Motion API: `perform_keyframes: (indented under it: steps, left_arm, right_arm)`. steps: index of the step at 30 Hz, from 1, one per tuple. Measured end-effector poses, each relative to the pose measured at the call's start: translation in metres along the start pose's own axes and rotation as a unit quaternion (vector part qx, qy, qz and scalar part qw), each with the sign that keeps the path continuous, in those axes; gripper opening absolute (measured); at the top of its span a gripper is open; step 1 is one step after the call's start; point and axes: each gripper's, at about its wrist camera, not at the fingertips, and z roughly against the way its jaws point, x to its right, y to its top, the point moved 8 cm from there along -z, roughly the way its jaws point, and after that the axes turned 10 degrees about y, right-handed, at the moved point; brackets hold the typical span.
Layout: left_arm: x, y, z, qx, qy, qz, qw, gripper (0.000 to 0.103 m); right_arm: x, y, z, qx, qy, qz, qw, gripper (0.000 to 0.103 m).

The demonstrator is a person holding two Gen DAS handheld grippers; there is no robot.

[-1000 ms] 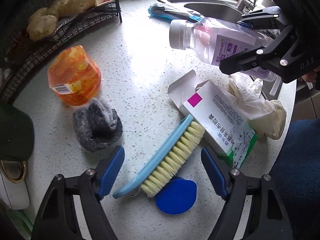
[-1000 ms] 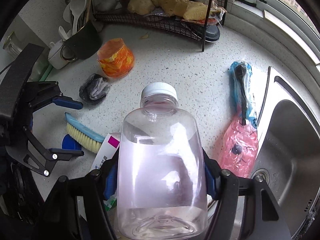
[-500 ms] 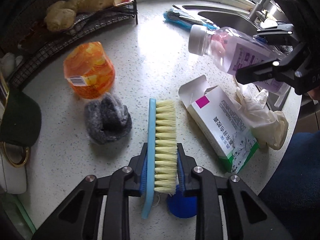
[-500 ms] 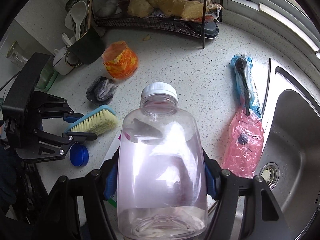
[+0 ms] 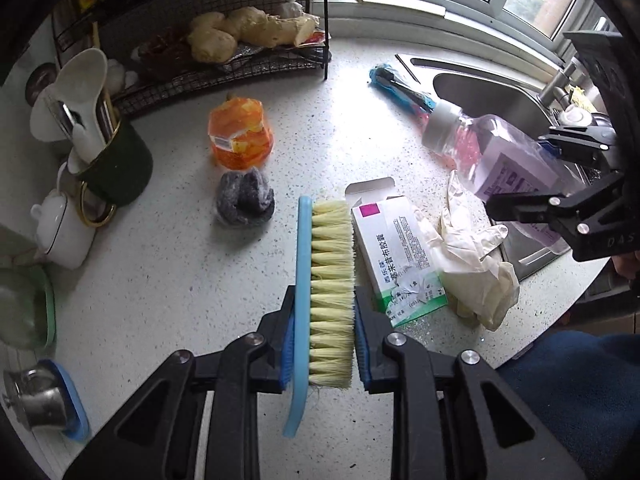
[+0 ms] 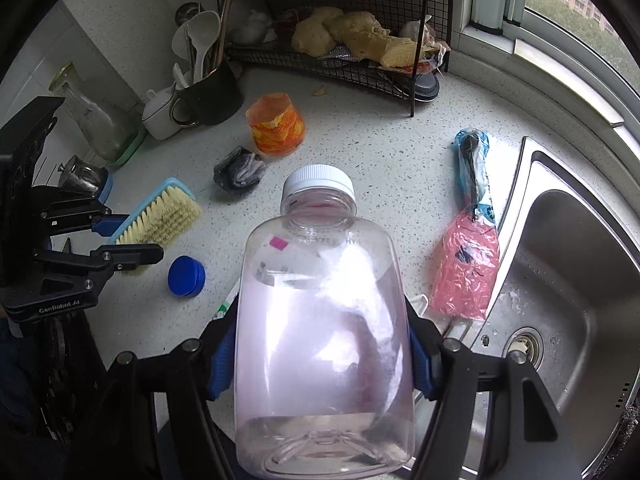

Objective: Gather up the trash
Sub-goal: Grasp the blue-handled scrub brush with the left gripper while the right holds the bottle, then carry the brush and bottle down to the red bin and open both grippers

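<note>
My left gripper is shut on a light-blue scrubbing brush with pale bristles, held above the speckled counter; in the right wrist view the same brush sits in that gripper at the left. A clear plastic bottle with a white cap is clamped in my right gripper; the left wrist view has that bottle at the right. On the counter lie a white medicine box, a crumpled white glove, a blue lid, a grey scouring pad and an orange wrapped roll.
A steel sink is at the right, with a blue and pink plastic-wrapped packet beside it. At the back stands a wire rack with ginger. A dark mug of utensils, a white teapot and a glass jar are at the left.
My left gripper closed on the brush and lifted it off the counter, uncovering the blue lid. My right gripper rose a little with the bottle.
</note>
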Motion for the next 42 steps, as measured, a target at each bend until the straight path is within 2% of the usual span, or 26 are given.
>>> perform_keyframes:
  steps: [6,12,22,34,42]
  left_arm:
    - [0.014,-0.028,0.028,0.008,0.023,0.035,0.9991,0.022]
    - [0.045,-0.053,0.06,0.022,0.033,0.05,0.998,0.022]
    - [0.108,-0.094,0.105,0.051,0.044,0.081,0.9944,0.022]
    - [0.192,-0.146,0.132,0.046,0.049,0.079,0.9946,0.022]
    - [0.234,-0.176,0.125,0.029,0.041,0.069,0.9963,0.022]
  right_arm:
    - [-0.01,-0.024,0.02,0.004,0.001,0.017,1.0,0.066]
    - [-0.017,-0.058,0.043,0.013,0.002,0.035,0.999,0.066]
    - [-0.037,-0.135,0.075,0.023,0.012,0.069,0.997,0.066]
    - [-0.044,-0.209,0.105,0.028,0.021,0.077,0.996,0.066]
    - [-0.05,-0.258,0.101,0.018,0.022,0.076,0.997,0.066]
